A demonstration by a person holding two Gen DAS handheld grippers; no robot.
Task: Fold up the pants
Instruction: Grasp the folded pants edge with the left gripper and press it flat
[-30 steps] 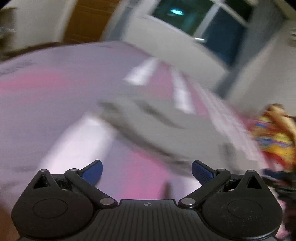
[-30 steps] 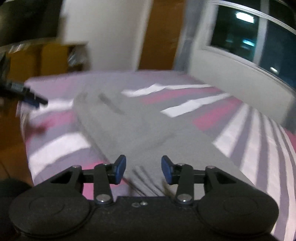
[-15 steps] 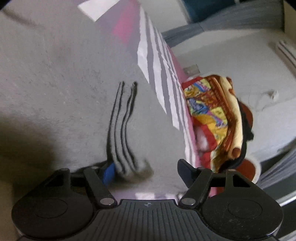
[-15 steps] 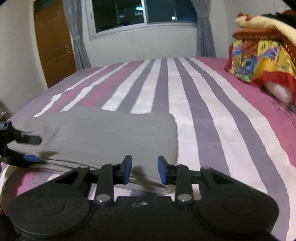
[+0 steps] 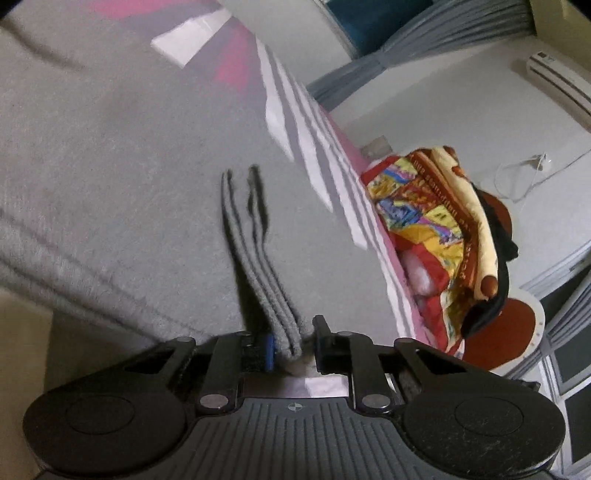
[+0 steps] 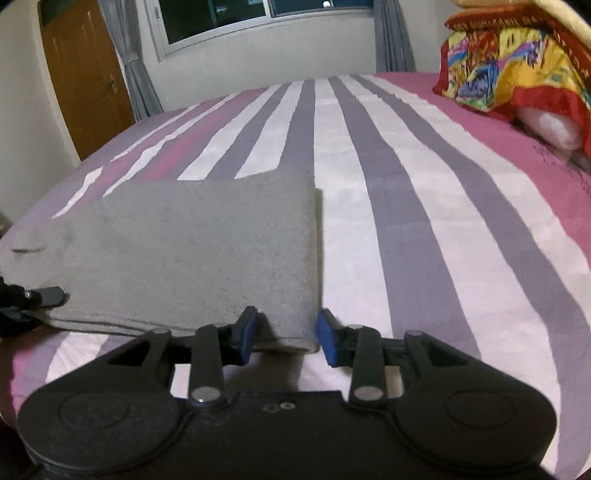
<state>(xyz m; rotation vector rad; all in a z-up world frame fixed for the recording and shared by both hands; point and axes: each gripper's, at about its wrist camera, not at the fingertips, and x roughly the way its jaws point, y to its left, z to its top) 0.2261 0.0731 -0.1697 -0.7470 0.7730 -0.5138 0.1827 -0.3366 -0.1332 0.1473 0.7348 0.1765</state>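
Note:
The grey pants [image 6: 192, 247] lie folded into a flat stack on the striped bed [image 6: 424, 206]. My left gripper [image 5: 293, 345] is shut on the layered near edge of the grey pants [image 5: 147, 177]; it also shows at the far left of the right wrist view [image 6: 40, 295]. My right gripper [image 6: 288, 334] straddles the pants' near right corner, and its jaws stand a little apart around the fabric without pinching it.
A pile of colourful bedding [image 6: 517, 66] lies at the bed's far right, also in the left wrist view [image 5: 436, 229]. A window [image 6: 258, 14] and a brown door [image 6: 85, 81] stand beyond the bed. A round stool [image 5: 513, 332] is beside the bedding.
My left gripper has swung down to the pants' edge and shut on its layers. My right gripper has moved forward so its jaws straddle the near right corner, and opened slightly wider.

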